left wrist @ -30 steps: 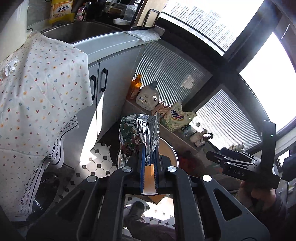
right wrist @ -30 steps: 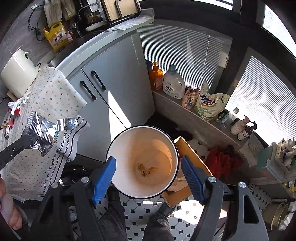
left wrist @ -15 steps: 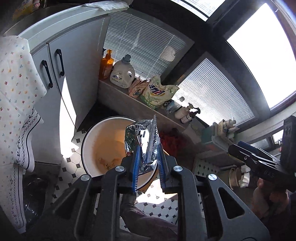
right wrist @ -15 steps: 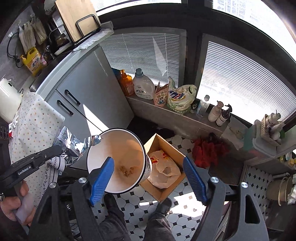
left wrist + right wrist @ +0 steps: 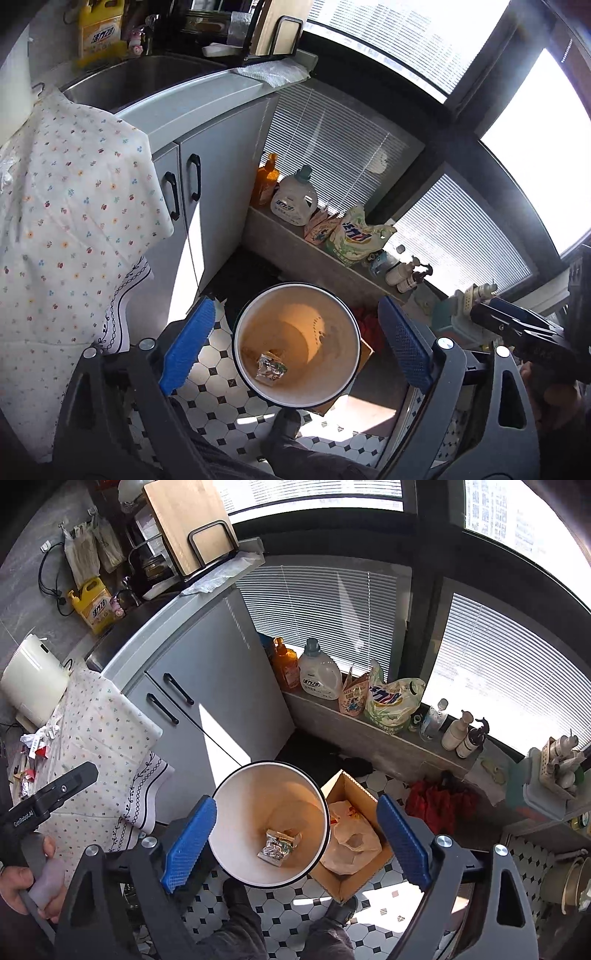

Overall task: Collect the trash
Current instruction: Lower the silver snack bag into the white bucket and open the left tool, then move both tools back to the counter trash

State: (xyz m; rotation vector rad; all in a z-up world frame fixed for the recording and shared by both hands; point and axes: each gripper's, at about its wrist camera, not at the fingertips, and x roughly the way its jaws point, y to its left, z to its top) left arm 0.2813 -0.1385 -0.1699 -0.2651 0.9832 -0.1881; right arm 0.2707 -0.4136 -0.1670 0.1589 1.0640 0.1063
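Observation:
A white trash bin (image 5: pixel 334 317) with a dark rim stands on the tiled floor below both grippers. A crumpled silver snack wrapper (image 5: pixel 270 365) lies at its bottom, also in the right wrist view (image 5: pixel 277 844). My left gripper (image 5: pixel 295 347) is open and empty above the bin. My right gripper (image 5: pixel 295 840) is open and empty above the bin (image 5: pixel 236 812). More scraps of trash (image 5: pixel 35 744) lie on the cloth-covered table (image 5: pixel 99 731) at the left.
A cardboard box (image 5: pixel 364 795) with a plastic bag stands right of the bin. Grey cabinets (image 5: pixel 207 690) and a sink (image 5: pixel 136 79) are behind. Detergent bottles (image 5: pixel 319 674) and bags line a low ledge under the blinds. My legs and shoes (image 5: pixel 236 888) are beneath.
My left gripper carried the silver wrapper over the bin, opened, and the wrapper dropped to the bin's bottom. The right gripper stayed open above the bin.

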